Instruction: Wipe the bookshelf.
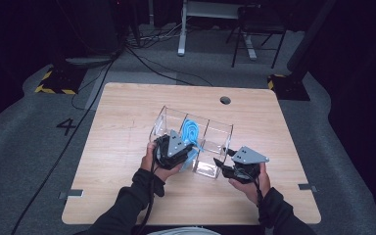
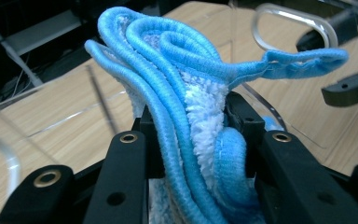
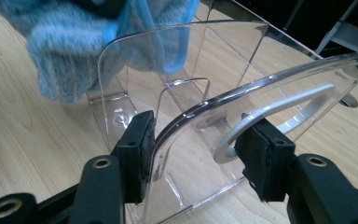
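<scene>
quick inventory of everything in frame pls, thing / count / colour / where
clear bin: 1, transparent plastic with dividers, middle of the table
cloth: 1, blue with white pile, bunched above the bin's middle section
table: 1, light wood, round hole near its far edge
floor marking "4": 1, dark on grey carpet, left of the table
chair: 1, black, behind the table
left gripper: 1, black, jaws shut on the cloth
right gripper: 1, black, jaws astride the bin's end wall at its handle cut-out; contact unclear

Bright blue cloth [image 2: 186, 93] with white pile, clear organiser [image 1: 210, 134], light wood table [image 1: 127, 122]
</scene>
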`<state>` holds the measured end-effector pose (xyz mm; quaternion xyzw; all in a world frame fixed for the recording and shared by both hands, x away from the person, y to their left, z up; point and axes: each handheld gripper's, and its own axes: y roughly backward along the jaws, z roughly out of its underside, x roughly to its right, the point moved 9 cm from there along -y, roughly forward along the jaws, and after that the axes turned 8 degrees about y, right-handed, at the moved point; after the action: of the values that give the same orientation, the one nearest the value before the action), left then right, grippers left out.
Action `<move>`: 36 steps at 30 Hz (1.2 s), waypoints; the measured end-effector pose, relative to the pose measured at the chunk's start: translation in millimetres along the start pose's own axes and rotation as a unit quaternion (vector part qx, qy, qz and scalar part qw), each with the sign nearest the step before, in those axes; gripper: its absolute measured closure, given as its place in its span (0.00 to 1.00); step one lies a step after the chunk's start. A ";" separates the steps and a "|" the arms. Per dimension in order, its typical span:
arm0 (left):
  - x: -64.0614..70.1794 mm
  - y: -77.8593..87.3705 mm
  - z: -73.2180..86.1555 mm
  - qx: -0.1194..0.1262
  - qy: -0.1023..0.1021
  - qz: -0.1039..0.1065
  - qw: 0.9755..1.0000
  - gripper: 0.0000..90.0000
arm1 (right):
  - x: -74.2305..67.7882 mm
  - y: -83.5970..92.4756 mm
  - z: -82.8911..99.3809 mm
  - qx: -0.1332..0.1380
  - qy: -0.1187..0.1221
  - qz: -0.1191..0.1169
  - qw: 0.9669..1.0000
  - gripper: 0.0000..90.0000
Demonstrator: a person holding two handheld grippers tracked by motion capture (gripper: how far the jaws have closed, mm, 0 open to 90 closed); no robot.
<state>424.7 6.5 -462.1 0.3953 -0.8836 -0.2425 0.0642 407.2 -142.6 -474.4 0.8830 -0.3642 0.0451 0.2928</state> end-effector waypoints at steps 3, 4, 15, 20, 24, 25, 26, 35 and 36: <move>4.0 -8.8 5.8 -0.012 0.002 0.008 1.000 0.73 | 0.0 0.1 0.1 0.001 0.000 0.000 1.000 0.54; 4.0 -8.8 5.8 -0.012 0.002 0.008 1.000 0.73 | -0.3 0.2 0.3 0.000 -0.001 0.000 1.000 0.54; 10.5 -20.9 30.8 -0.042 0.005 -0.006 0.999 0.73 | -0.7 0.2 0.4 0.000 0.006 0.003 1.000 0.53; 13.1 -24.4 41.7 -0.059 0.001 -0.004 0.998 0.73 | -1.0 0.1 0.4 -0.001 0.005 0.003 1.000 0.53; 15.5 -32.4 56.4 -0.084 0.006 0.003 0.996 0.74 | -0.8 0.2 0.5 -0.002 0.007 0.004 1.000 0.53; 16.2 -34.9 61.7 -0.093 0.006 0.004 0.996 0.74 | -0.7 -0.1 0.3 -0.001 0.009 0.005 1.000 0.53; 16.8 -37.2 66.5 -0.100 0.007 0.007 0.995 0.73 | -0.9 -0.2 0.2 -0.001 0.009 0.006 1.000 0.53; 21.1 -26.9 76.1 -0.134 -0.002 0.046 0.990 0.73 | -0.6 -0.7 0.4 0.002 0.007 0.005 1.000 0.54; 23.7 -20.2 79.0 -0.145 -0.003 0.057 0.988 0.73 | -0.6 -0.6 0.6 0.002 0.006 0.003 1.000 0.54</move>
<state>398.0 7.6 -542.6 0.3304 -0.8602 -0.3654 0.1318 407.1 -142.2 -475.3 0.8819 -0.3653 0.0525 0.2933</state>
